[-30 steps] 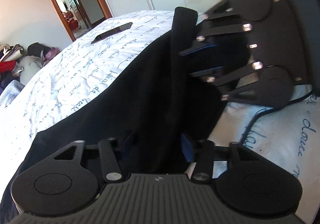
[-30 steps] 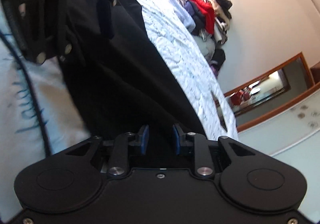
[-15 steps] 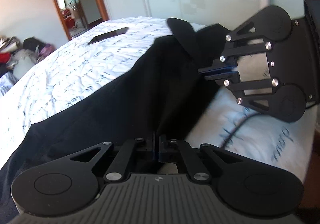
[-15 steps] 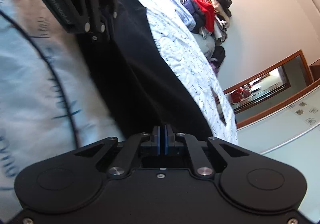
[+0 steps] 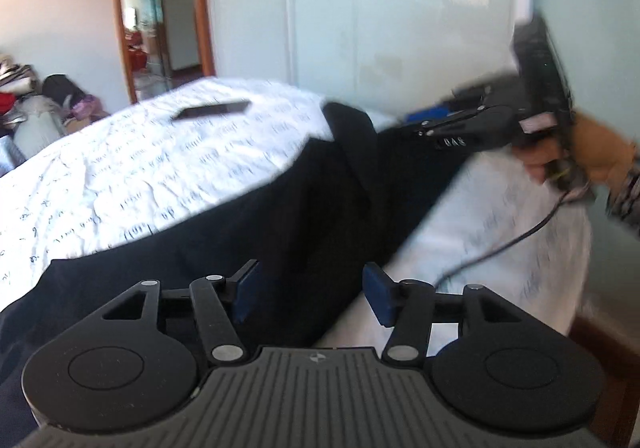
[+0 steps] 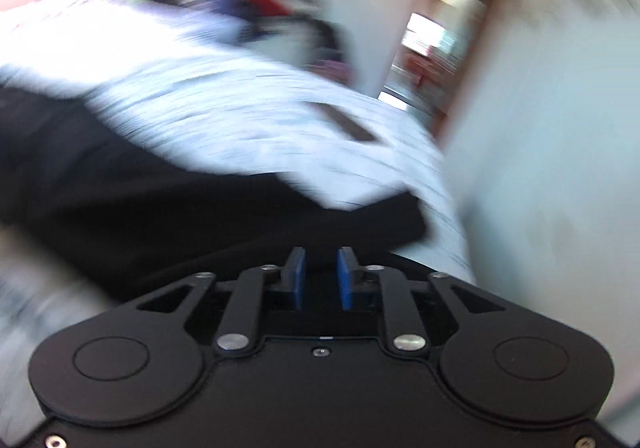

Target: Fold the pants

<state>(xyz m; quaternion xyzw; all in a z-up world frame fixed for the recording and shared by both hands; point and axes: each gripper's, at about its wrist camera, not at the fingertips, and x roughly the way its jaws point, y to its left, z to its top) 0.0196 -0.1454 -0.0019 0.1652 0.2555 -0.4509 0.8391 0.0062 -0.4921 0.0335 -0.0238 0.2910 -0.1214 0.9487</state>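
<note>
Black pants (image 5: 304, 204) lie stretched along the near edge of a bed with a white quilt printed with script (image 5: 152, 160). My left gripper (image 5: 310, 298) is open just above the pants, its blue pads apart with nothing between them. My right gripper (image 6: 320, 280) has its blue pads slightly apart and empty, just behind the pants' end (image 6: 200, 208); this view is blurred by motion. The right gripper also shows in the left wrist view (image 5: 460, 124), held in a hand at the pants' far end.
A dark phone (image 5: 212, 110) lies flat on the quilt beyond the pants. A black cable (image 5: 516, 240) trails over the bed's right corner. A pale wardrobe front (image 5: 400, 8) stands behind, a doorway (image 5: 152, 32) at left, piled bags and clothes (image 5: 36, 104) on the floor.
Both grippers were shut on the pants half a second ago and have let go. The left opened wide; the right opened slightly and swung fast, blurring its view.
</note>
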